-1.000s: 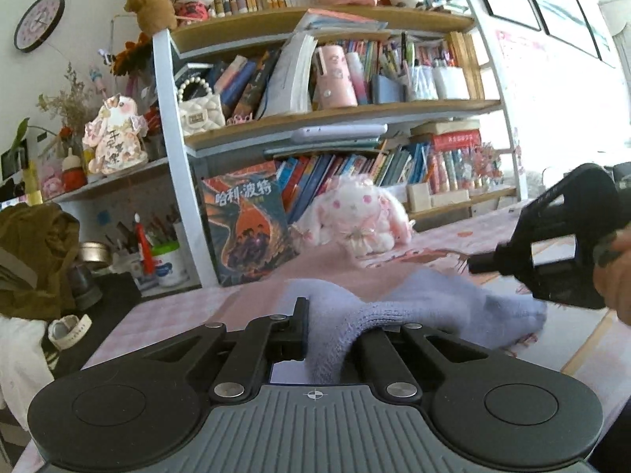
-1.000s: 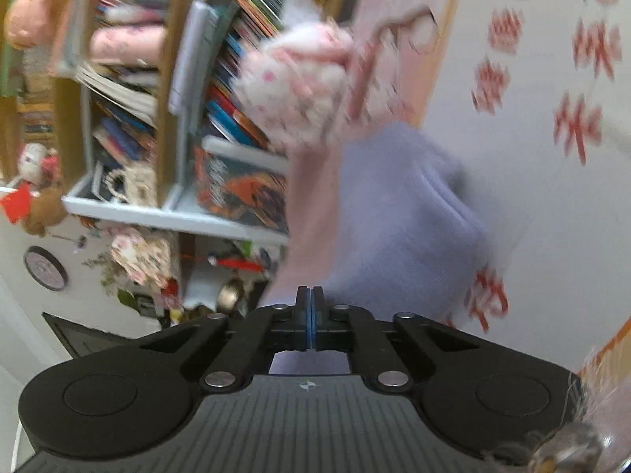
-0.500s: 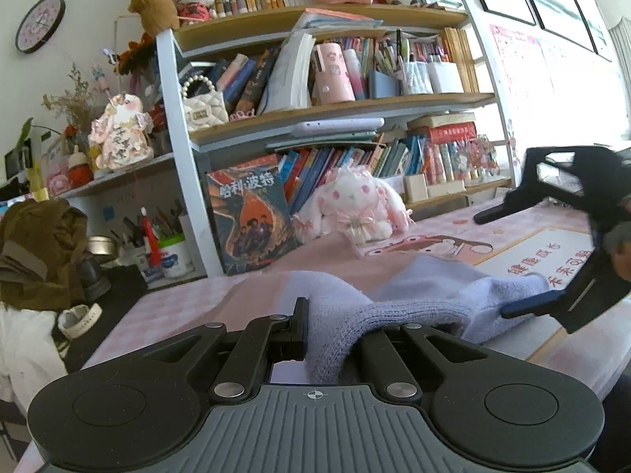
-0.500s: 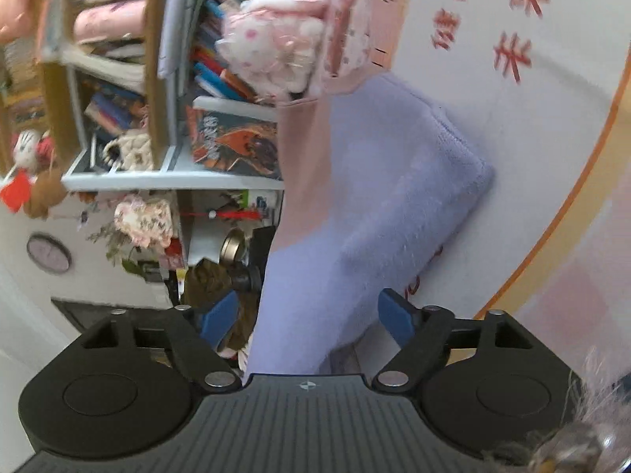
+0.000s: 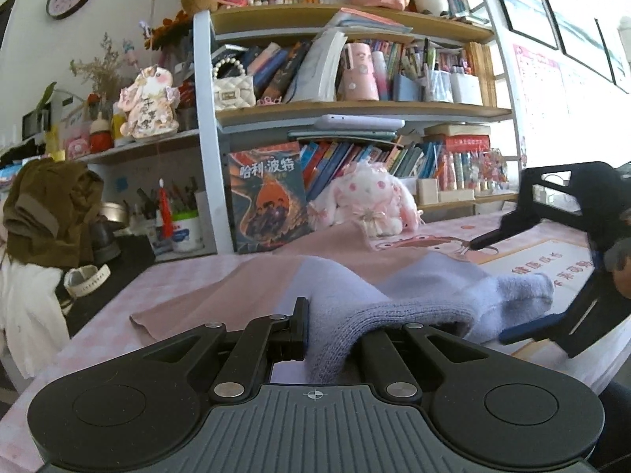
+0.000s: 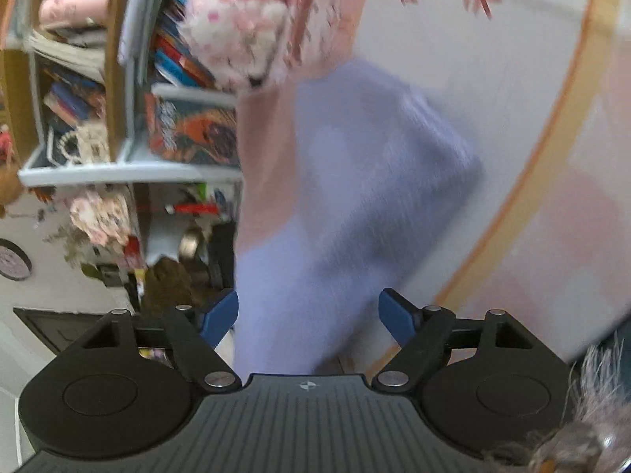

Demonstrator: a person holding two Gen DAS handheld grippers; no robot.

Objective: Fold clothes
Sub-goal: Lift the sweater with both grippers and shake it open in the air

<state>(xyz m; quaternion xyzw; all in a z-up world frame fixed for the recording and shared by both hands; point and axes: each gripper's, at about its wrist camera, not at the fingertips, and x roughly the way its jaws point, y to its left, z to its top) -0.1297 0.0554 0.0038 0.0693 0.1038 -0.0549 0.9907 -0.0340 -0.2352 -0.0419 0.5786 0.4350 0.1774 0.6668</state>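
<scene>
A lilac knitted garment (image 5: 430, 291) lies folded on the table, partly over a pink cloth (image 5: 221, 295). My left gripper (image 5: 331, 327) is shut on a fold of the lilac knit, which bunches up between its fingers. In the left wrist view my right gripper (image 5: 489, 287) stands open at the right, one finger above the garment's far end and one blue-padded finger (image 5: 524, 327) below it. The blurred right wrist view shows the lilac garment (image 6: 355, 205) reaching back between the wide-apart blue pads (image 6: 398, 315) of the right gripper (image 6: 307, 311), which do not press on it.
A bookshelf (image 5: 355, 110) full of books and toys stands behind the table. A pink-and-white plush rabbit (image 5: 366, 201) sits at the table's back edge. Brown and white clothes (image 5: 43, 213) hang at the left. The tablecloth (image 5: 548, 252) carries red characters and an orange border.
The right gripper opened from shut and now straddles the garment's right end, lower and nearer than before. The left gripper keeps its hold and has shifted slightly.
</scene>
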